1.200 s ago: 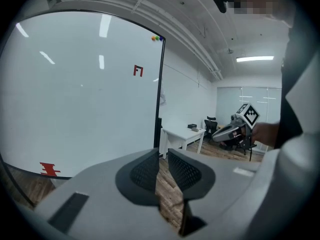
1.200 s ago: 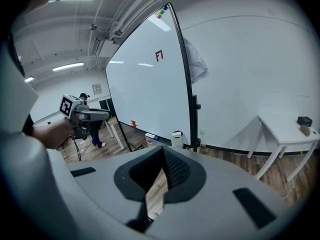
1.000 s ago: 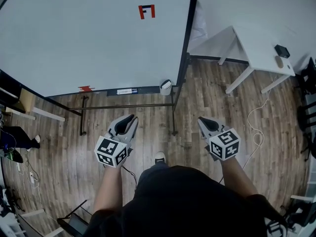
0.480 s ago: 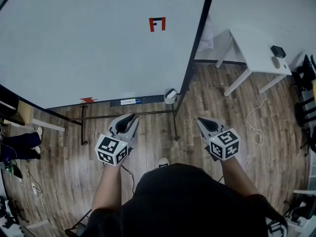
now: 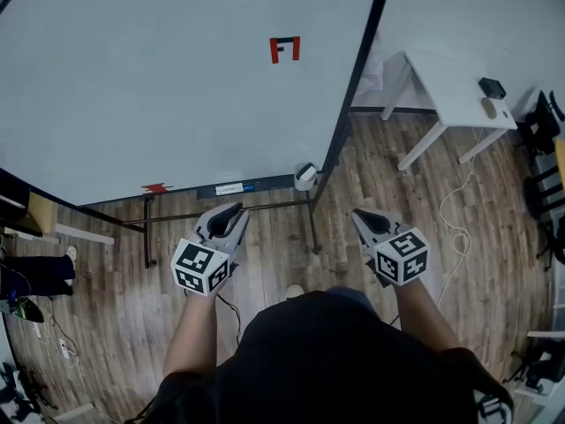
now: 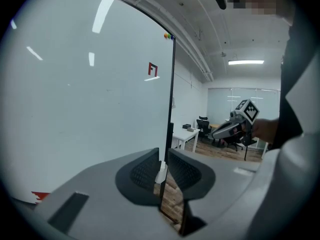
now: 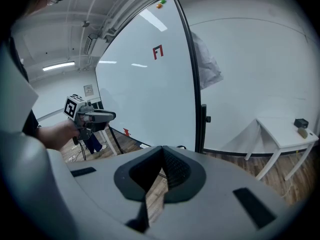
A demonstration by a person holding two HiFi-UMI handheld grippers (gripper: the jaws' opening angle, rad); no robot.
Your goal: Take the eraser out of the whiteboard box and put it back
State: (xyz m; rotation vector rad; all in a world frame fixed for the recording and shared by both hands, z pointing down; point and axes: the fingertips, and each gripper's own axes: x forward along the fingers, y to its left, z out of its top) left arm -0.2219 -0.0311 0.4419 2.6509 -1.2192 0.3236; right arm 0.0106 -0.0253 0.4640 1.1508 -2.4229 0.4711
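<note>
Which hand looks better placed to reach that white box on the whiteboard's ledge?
Probably the left. The left gripper points at the white box, which shows right past its shut jaws; the right gripper stands beyond the frame post.

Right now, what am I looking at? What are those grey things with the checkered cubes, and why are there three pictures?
A person stands on a wooden floor, facing a big whiteboard. Each hand holds a grey pinching tool called a gripper; the cubes with black squares are part of them. The picture from above comes from a camera on the person's head: the left gripper is at its left, the right gripper at its right. The other two pictures come from small cameras riding on each gripper, looking along its two jaws. Both pairs of jaws are closed, and nothing is held. At the board's lower corner sits a small white box; what is inside cannot be seen. A white table stands off to the right.
</note>
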